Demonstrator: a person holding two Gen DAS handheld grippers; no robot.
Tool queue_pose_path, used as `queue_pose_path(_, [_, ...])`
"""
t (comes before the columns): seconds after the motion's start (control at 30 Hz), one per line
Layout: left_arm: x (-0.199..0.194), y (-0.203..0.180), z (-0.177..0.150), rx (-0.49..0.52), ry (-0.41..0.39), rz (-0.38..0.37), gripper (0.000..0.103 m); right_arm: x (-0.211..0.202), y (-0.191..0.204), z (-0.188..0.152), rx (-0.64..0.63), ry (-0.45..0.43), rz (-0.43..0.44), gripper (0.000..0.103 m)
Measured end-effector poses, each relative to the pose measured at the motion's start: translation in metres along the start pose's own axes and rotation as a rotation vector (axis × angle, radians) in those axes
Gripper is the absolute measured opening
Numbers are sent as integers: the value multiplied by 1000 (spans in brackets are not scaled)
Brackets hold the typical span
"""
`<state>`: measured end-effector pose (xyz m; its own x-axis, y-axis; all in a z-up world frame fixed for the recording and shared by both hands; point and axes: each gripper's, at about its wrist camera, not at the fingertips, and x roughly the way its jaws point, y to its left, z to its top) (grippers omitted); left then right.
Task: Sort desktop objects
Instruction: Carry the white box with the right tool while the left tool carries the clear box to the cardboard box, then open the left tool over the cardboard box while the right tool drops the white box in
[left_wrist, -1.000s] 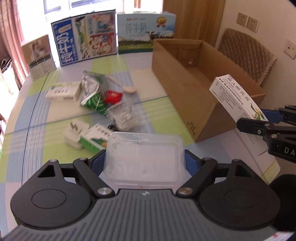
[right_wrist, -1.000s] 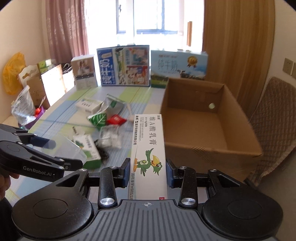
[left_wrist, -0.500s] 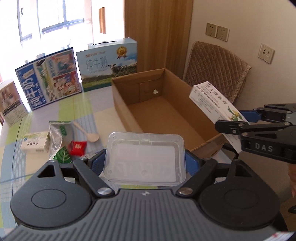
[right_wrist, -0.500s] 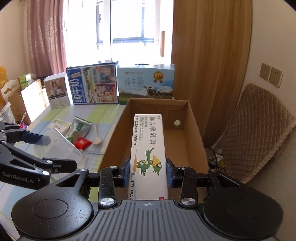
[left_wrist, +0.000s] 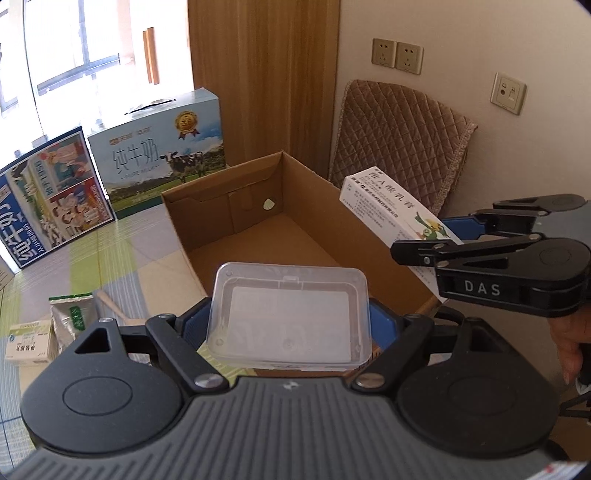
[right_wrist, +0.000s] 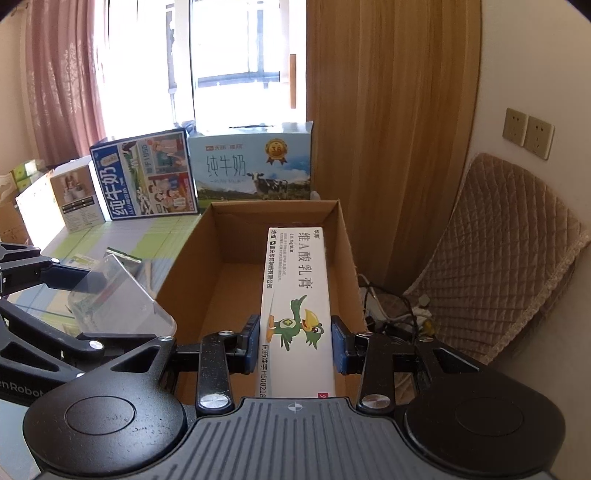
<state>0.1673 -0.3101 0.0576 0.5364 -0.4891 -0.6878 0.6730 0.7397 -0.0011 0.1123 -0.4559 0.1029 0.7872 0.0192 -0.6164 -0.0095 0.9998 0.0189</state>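
My left gripper (left_wrist: 289, 325) is shut on a clear plastic case (left_wrist: 289, 314) and holds it over the near left edge of the open cardboard box (left_wrist: 258, 236). My right gripper (right_wrist: 294, 343) is shut on a long white ointment carton with a green bird (right_wrist: 295, 306) and holds it above the box's near end (right_wrist: 229, 280). The carton and right gripper show in the left wrist view (left_wrist: 391, 210) at the box's right wall. The case shows in the right wrist view (right_wrist: 118, 295) at left.
Two milk cartons (left_wrist: 162, 151) (left_wrist: 48, 199) stand at the table's back. A small medicine box (left_wrist: 29, 341), a foil pouch (left_wrist: 72, 317) and a wooden spoon (left_wrist: 110, 304) lie on the table at left. A quilted chair (right_wrist: 509, 254) stands right of the box.
Both grippers have risen and moved right and forward from above the clutter to over the cardboard box, each keeping its object.
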Motion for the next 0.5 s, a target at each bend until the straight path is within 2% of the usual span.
queue_pose_path(0.27, [24, -1, -5, -7, 30, -21, 83, 20, -8, -6, 22, 31, 8, 35])
queue_pose_path(0.5, [33, 0, -4, -16, 29, 1, 83, 27, -16, -8, 35, 41, 7, 35])
